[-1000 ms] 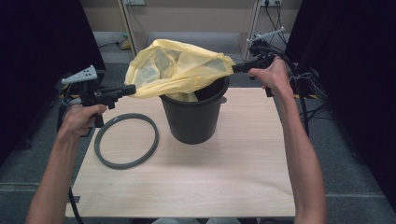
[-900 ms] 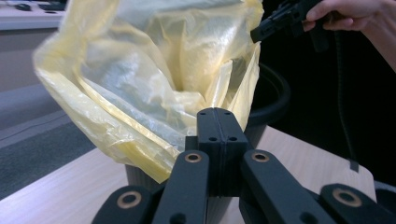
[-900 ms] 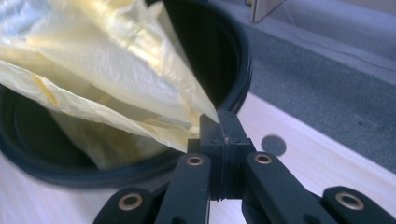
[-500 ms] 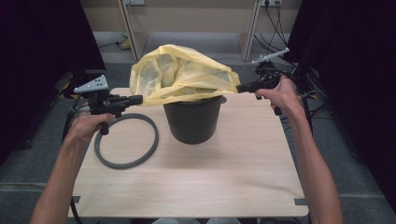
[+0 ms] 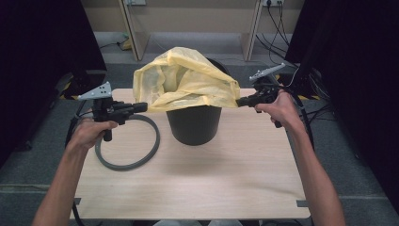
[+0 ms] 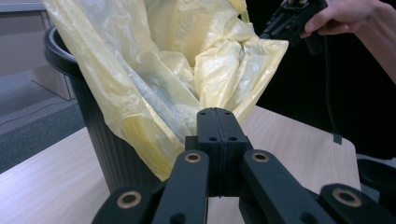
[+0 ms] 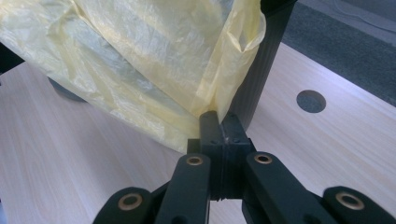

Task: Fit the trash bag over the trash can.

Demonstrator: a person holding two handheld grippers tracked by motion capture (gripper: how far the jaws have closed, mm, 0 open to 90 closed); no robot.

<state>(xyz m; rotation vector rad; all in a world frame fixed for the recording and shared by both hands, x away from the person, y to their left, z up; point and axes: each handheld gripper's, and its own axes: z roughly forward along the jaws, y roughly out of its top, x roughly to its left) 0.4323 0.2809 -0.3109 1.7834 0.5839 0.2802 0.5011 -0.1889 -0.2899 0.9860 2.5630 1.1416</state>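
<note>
Right now you have both claws clenched on the yellow bag (image 5: 186,84), one at each side of its mouth. Nearest you on the bench (image 5: 197,183), bare wood runs up to your forearms. Your left claw (image 5: 141,107) pinches the bag's edge with its jaws pressed flat together; in the left gripper view (image 6: 215,122) the film rises straight from the jaw tips. Just below and beside that claw lies the grey ring (image 5: 127,143), flat on the bench, with your left hand (image 5: 89,132) over its near-left arc. Your right claw (image 5: 241,100) grips the opposite edge; in the right gripper view (image 7: 218,122) the plastic is caught between its closed jaws, with the black bucket's wall right behind. Between the two claws stands the black bucket (image 5: 194,125), upright, and the bag hangs stretched over its top, billowing above the rim, with its lower folds draped at the rim. Beyond the bucket, past both claws, the bench ends and the grey floor (image 5: 207,44) begins.
</note>
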